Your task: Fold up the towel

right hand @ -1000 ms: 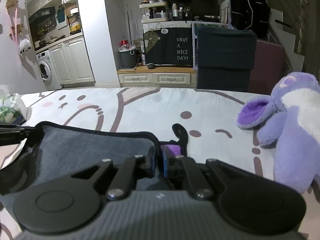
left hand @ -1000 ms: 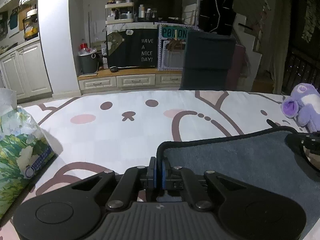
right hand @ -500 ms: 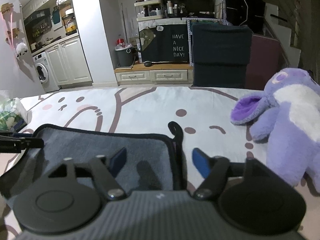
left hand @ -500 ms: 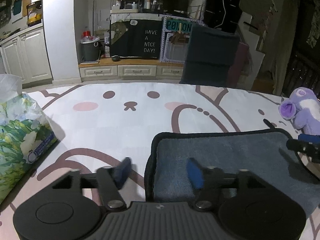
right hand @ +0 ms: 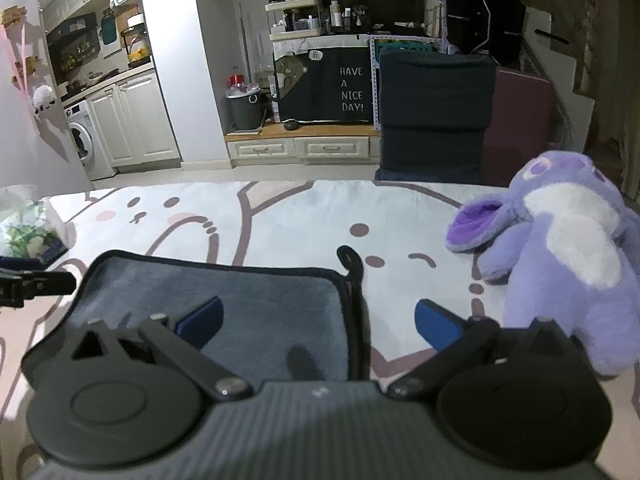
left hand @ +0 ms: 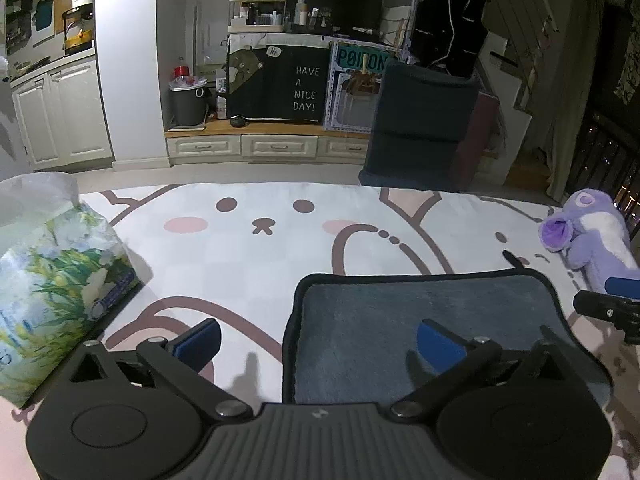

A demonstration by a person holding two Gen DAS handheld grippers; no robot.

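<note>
the grey towel (left hand: 420, 320) lies flat on my cartoon-print surface (left hand: 260, 264). my left gripper (left hand: 318, 344) is spread wide over its left edge, my right gripper (right hand: 318, 322) spread wide over its right edge, neither pinching anything. tissue pack (left hand: 52, 284) sits left, purple plush (right hand: 560, 248) right.

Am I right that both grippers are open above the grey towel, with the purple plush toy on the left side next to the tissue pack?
Not quite. The purple plush toy lies on the right side, across the grey towel from the tissue pack, as the left wrist view shows. The left gripper and right gripper are indeed open above the towel.
</note>
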